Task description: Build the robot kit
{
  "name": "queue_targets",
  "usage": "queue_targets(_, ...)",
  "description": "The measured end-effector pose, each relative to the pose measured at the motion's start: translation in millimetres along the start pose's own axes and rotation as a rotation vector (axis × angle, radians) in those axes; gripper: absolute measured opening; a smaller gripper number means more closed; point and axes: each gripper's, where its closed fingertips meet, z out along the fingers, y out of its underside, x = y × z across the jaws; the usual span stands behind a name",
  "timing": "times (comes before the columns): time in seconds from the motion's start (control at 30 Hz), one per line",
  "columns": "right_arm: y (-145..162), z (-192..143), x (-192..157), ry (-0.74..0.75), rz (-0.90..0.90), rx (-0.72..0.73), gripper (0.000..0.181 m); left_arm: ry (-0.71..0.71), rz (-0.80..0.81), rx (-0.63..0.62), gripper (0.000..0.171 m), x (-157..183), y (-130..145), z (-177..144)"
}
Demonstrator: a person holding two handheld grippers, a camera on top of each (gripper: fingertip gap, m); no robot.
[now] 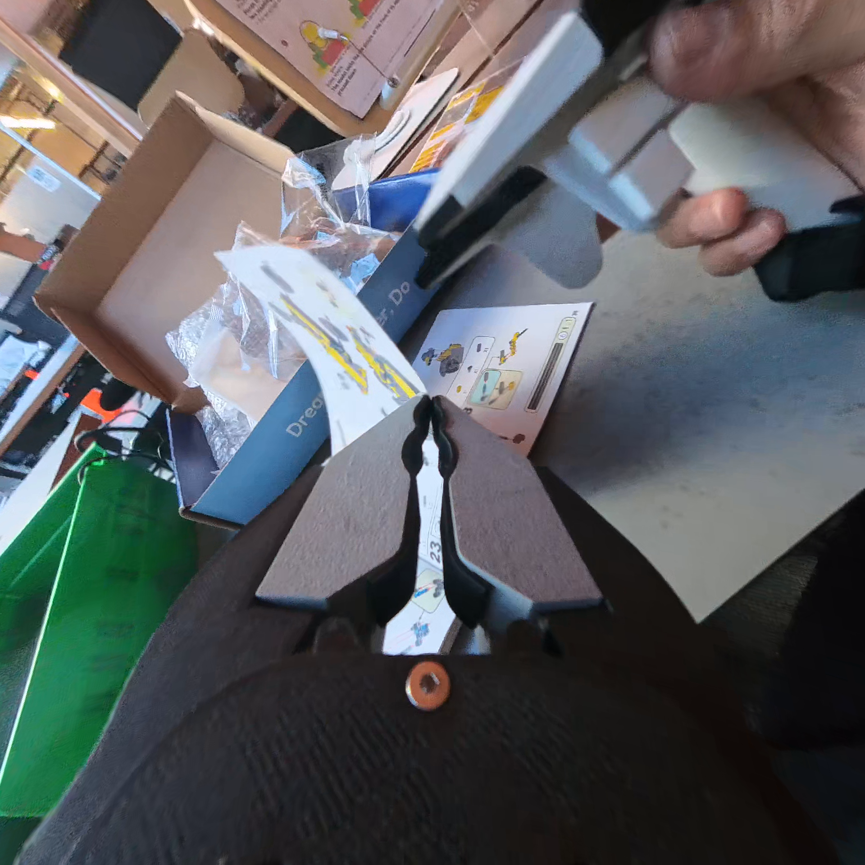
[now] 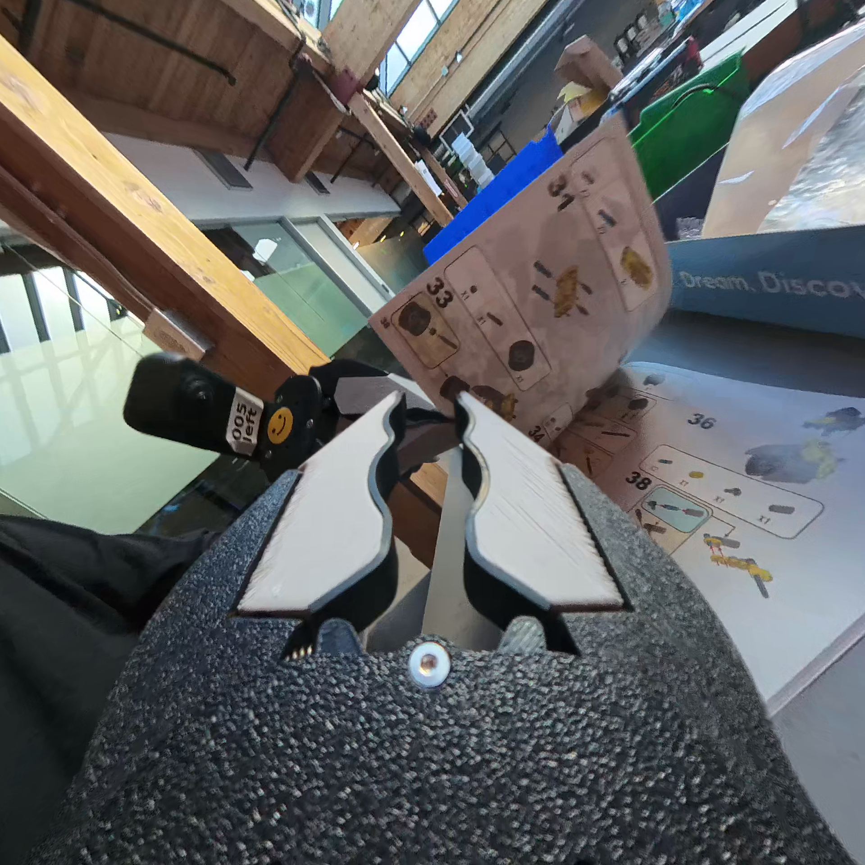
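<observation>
grey table (image 1: 702, 421) under timber beams (image 2: 154, 243). instruction booklet (image 2: 730, 472) taken as landmark: blue box (image 1: 281, 444) lies beside it. a page (image 1: 346, 346) is pinched by the clenched left gripper (image 1: 431, 403) (curled upward); right gripper (image 2: 430, 402) is parted, holding nothing, near the page.

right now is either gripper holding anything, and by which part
The left gripper is shut on a lifted page of the instruction booklet, pinched at its edge. The right gripper is open and holds nothing.
</observation>
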Motion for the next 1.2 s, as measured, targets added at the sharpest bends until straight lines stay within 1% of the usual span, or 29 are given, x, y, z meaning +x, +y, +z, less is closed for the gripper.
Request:
queue_targets(0.07, -9, -4, 3, 0.017, 0.025, 0.032, 0.033, -0.001, 0.032, 0.018, 0.0, 5, -2, -1)
queue_targets(0.13, -15, -4, 5, 0.025, 0.045, 0.035, 0.039, 0.027, 0.035, 0.037, 0.0, 12, -2, 0)
queue_targets(0.2, -19, 0, 8, 0.042, 0.057, 0.016, 0.044, 0.048, 0.033, 0.059, 0.0, 17, 0, 0)
queue_targets(0.27, -19, 7, 15, 0.088, 0.074, -0.015, 0.056, 0.061, 0.022, 0.07, 0.0, 20, 5, -1)
queue_targets(0.3, -19, 11, 16, 0.091, 0.083, -0.023, 0.058, 0.065, 0.011, 0.072, 0.0, 20, 8, -1)
queue_targets(0.33, -19, 16, 15, 0.082, 0.088, -0.034, 0.058, 0.077, -0.002, 0.075, 0.0, 22, 10, -1)
queue_targets(0.37, -14, 22, 15, 0.073, 0.085, -0.062, 0.054, 0.095, -0.011, 0.067, 0.0, 25, 13, -1)
queue_targets(0.4, -8, 28, 16, 0.072, 0.078, -0.101, 0.045, 0.109, -0.015, 0.058, 0.0, 27, 16, -1)
queue_targets(0.43, -1, 33, 18, 0.078, 0.072, -0.139, 0.041, 0.119, -0.016, 0.052, 0.0, 30, 17, -1)
queue_targets(0.5, 11, 41, 21, 0.095, 0.054, -0.2, 0.039, 0.155, -0.028, 0.042, 0.0, 35, 19, -2)
queue_targets(0.53, 16, 43, 22, 0.1, 0.041, -0.22, 0.039, 0.207, -0.057, 0.03, 0.009, 41, 21, -3)
queue_targets(0.6, 24, 45, 26, 0.122, 0.016, -0.252, 0.039, 0.318, -0.172, -0.012, 0.028, 49, 26, -9)
queue_targets(0.63, 29, 45, 28, 0.132, 0.006, -0.27, 0.035, 0.36, -0.25, -0.025, 0.038, 48, 28, -13)
queue_targets(0.67, 33, 44, 29, 0.136, 0.001, -0.283, 0.035, 0.394, -0.338, -0.035, 0.046, 44, 29, -18)
queue_targets(0.73, 40, 41, 33, 0.147, -0.003, -0.302, 0.037, 0.41, -0.532, -0.066, 0.044, 24, 37, -20)
queue_targets(0.8, 48, 38, 44, 0.19, 0.006, -0.331, 0.037, 0.426, -0.718, -0.111, 0.043, 4, 48, -15)
queue_targets(0.83, 49, 37, 45, 0.187, 0.027, -0.333, 0.037, 0.436, -0.81, -0.122, 0.035, -6, 52, -10)
queue_targets(0.9, 47, 36, 44, 0.174, 0.041, -0.325, 0.037, 0.481, -0.954, -0.112, 0.033, -19, 55, -1)
queue_targets(0.93, 47, 34, 45, 0.183, 0.033, -0.336, 0.037, 0.471, -1.009, -0.113, 0.03, -28, 60, 4)
queue_targets(1.0, 51, 30, 49, 0.222, 0.007, -0.372, 0.037, 0.481, -1.085, -0.091, 0.028, -38, 62, 9)
queue_targets(1.1, 51, 25, 49, 0.232, 0.0, -0.373, 0.037, 0.561, -1.177, -0.065, 0.03, -35, 54, 14)
queue_targets(1.17, 48, 22, 50, 0.238, 0.004, -0.356, 0.037, 0.558, -1.168, -0.092, 0.03, -29, 54, 20)
queue_targets(1.2, 47, 19, 50, 0.25, -0.004, -0.349, 0.037, 0.543, -1.149, -0.113, 0.033, -27, 55, 24)
